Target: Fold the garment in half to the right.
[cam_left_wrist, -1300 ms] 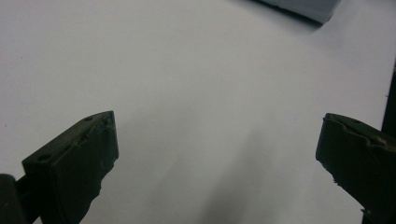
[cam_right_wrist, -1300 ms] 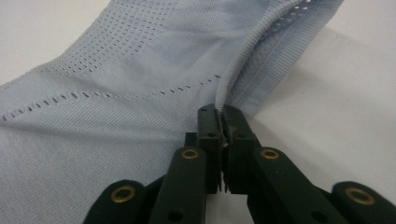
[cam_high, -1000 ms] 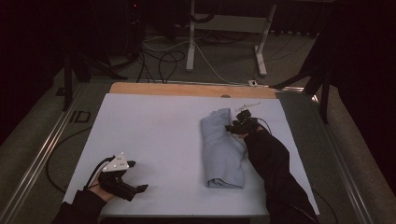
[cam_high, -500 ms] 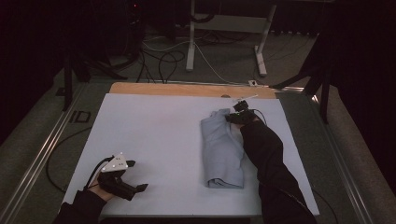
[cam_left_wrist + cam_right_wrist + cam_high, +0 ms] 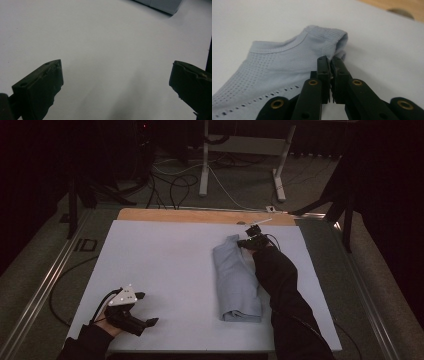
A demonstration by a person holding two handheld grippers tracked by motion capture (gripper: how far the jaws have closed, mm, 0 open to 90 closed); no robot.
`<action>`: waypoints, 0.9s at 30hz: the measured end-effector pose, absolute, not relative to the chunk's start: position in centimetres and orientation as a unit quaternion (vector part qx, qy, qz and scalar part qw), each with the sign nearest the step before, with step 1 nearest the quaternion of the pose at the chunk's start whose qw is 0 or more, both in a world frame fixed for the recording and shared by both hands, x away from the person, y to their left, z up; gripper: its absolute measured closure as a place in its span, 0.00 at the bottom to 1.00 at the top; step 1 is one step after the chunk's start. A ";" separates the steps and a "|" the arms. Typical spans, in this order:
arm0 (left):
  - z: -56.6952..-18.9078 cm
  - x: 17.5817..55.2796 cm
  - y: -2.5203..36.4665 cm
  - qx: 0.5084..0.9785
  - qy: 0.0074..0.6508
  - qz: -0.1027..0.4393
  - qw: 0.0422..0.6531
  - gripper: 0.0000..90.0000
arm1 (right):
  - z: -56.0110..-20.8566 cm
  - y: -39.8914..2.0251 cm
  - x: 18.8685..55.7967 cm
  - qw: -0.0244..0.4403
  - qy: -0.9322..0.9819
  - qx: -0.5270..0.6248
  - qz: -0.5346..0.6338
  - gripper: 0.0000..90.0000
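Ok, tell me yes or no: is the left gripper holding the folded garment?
No: the left gripper sits open over the bare white tabletop, well apart from the folded grey garment.

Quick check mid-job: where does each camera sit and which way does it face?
High view: above the near edge, looking forward and down at the table; both forearms show.
Left gripper view: rides the left tongs, open over bare table.
Right gripper view: rides the right tongs, pinching the garment.
Shared: garment.

The person's sleeve (image 5: 280,290) hides the folded grey garment's (image 5: 235,280) right edge; its far collar is too small to read.
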State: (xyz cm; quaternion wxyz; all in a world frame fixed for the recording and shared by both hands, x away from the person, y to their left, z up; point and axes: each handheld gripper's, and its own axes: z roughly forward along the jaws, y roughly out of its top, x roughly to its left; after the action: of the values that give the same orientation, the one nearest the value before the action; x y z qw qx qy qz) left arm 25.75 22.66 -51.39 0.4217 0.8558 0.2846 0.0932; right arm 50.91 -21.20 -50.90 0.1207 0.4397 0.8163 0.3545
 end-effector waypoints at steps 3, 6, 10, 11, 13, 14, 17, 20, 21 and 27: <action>-51.4 25.8 22.6 0.857 0.284 0.092 0.421 0.00 | -51.2 -21.2 51.0 0.120 0.822 0.444 0.335 0.96; -51.4 25.8 22.6 0.856 0.283 0.092 0.422 0.00 | -51.6 -20.8 51.0 0.126 0.828 0.441 0.323 0.92; -51.4 25.8 22.7 0.855 0.285 0.092 0.423 0.00 | -51.5 -20.7 51.0 0.141 0.827 0.443 0.316 0.73; -51.3 25.8 22.7 0.856 0.284 0.093 0.423 0.00 | -51.3 -20.7 51.0 0.138 0.828 0.443 0.315 0.66; -51.2 25.7 22.8 0.855 0.283 0.094 0.425 0.00 | -50.9 -20.8 50.9 0.143 0.828 0.440 0.317 0.56; -51.2 25.8 22.8 0.854 0.284 0.095 0.425 0.00 | -50.6 -20.9 50.8 0.141 0.829 0.438 0.319 0.52; -51.0 25.7 23.0 0.853 0.284 0.099 0.426 0.00 | -49.5 -21.0 50.2 0.143 0.825 0.431 0.336 0.37; -50.9 25.6 23.0 0.853 0.283 0.100 0.427 0.00 | -48.1 -20.9 48.9 0.137 0.824 0.415 0.359 0.23; -50.9 25.6 23.1 0.853 0.283 0.100 0.427 0.00 | -47.6 -20.8 48.3 0.134 0.826 0.407 0.367 0.19; -50.8 25.6 23.1 0.853 0.283 0.102 0.427 0.00 | -46.1 -20.1 43.7 0.134 0.833 0.368 0.391 0.16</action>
State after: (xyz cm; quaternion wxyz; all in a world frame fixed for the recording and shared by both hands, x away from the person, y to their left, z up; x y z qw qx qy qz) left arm 25.56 23.07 -50.84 0.4268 0.8529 0.2829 0.1023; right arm 43.74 -20.10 -46.10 0.1345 0.3681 0.8326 0.3914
